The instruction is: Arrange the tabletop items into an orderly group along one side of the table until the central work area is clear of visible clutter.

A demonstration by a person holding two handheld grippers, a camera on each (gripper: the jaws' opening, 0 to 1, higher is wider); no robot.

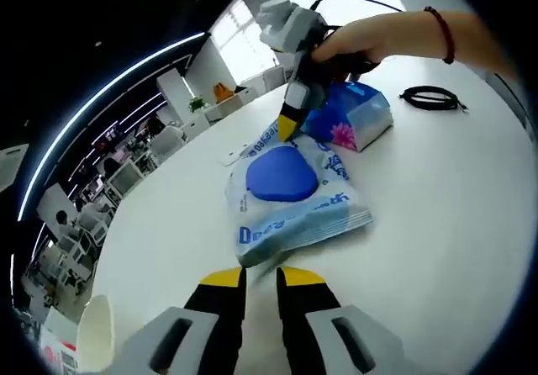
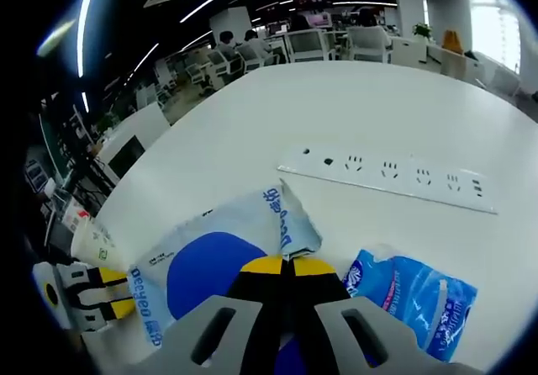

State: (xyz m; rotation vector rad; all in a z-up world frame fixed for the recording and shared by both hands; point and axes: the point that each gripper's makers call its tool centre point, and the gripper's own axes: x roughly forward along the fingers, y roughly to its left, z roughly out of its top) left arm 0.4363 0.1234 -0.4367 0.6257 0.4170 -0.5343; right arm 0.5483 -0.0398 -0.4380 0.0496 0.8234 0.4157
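Currently both of my tools are on the same item, a white-and-blue wipes pack (image 1: 290, 192) lying flat on the white tabletop (image 1: 445, 198). In the left gripper view, my left tool (image 1: 261, 279) has its yellow-tipped jaws nearly together at the pack's near crimped edge; a sliver of the edge sits in the gap, so I read it as pinching the pack. The right tool (image 1: 287, 128) comes in from the far side, held by a hand (image 1: 361, 45) with a red wrist cord, its tip on the pack's far end.

In the right gripper view, my right tool (image 2: 289, 265) has its jaws pressed together over the pack's (image 2: 220, 257) crimped end, clamped on it. A blue tissue packet (image 2: 418, 298) lies just beside the pack. A white power strip (image 2: 388, 176) lies beyond both, apart from them. In the left gripper view a coiled black cable (image 1: 432, 98) sits well apart, near the tabletop's far edge. A paper cup (image 2: 94, 244) stands beside the left tool.
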